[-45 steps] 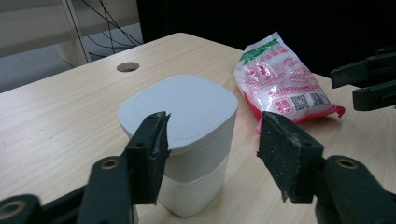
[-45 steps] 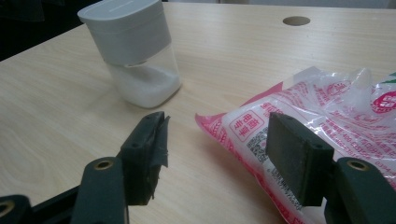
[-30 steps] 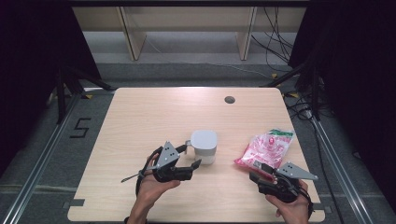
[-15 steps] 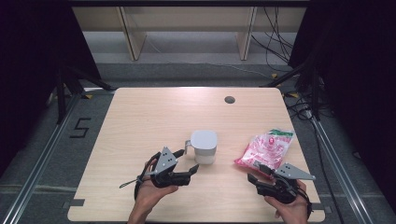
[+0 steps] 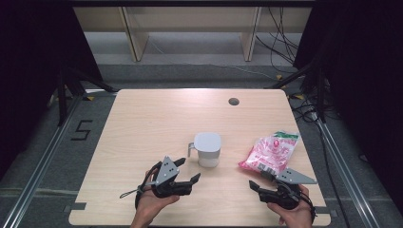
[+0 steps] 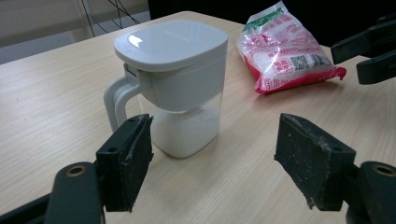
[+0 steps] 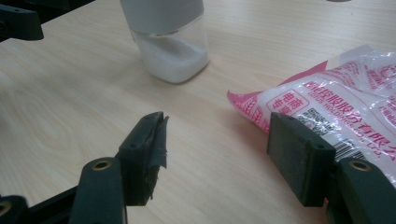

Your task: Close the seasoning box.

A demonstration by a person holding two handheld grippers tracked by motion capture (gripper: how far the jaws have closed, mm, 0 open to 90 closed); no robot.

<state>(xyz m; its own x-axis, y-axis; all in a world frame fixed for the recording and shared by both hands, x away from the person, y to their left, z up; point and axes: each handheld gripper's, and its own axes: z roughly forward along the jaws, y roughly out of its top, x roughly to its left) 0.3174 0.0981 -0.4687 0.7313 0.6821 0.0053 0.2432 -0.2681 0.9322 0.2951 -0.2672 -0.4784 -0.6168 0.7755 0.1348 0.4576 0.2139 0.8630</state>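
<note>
High view: pale wooden table (image 5: 142,123), with a small white-lidded jug with a side handle and clear lower body (image 5: 207,149) near the middle, handle turned to the left. Pink-and-white plastic bag with green top edge (image 5: 269,152) lying flat to the right of the jug, apart from it. Left gripper (image 5: 187,172) low over the table near the front edge, held in a hand, jaws spread and pointing toward the jug, just short of it, nothing between them. Right gripper (image 5: 259,182) at the front right, held in the other hand, jaws released and empty, tips just before the near corner of the bag. Small dark round hole (image 5: 233,101) in the tabletop toward the far edge.

Left gripper view: jug (image 6: 175,84) upright straight ahead, lid shut, white powder filling the clear bottom part, handle toward the left jaw. Both black jaws wide apart, clear of the jug. Bag (image 6: 285,49) beyond to the right.

Right gripper view: jaws parted over bare wood, gripping nothing; right jaw just beside the bag (image 7: 336,107), whether touching cannot be told. Jug base (image 7: 173,51) farther off, upper middle.
</note>
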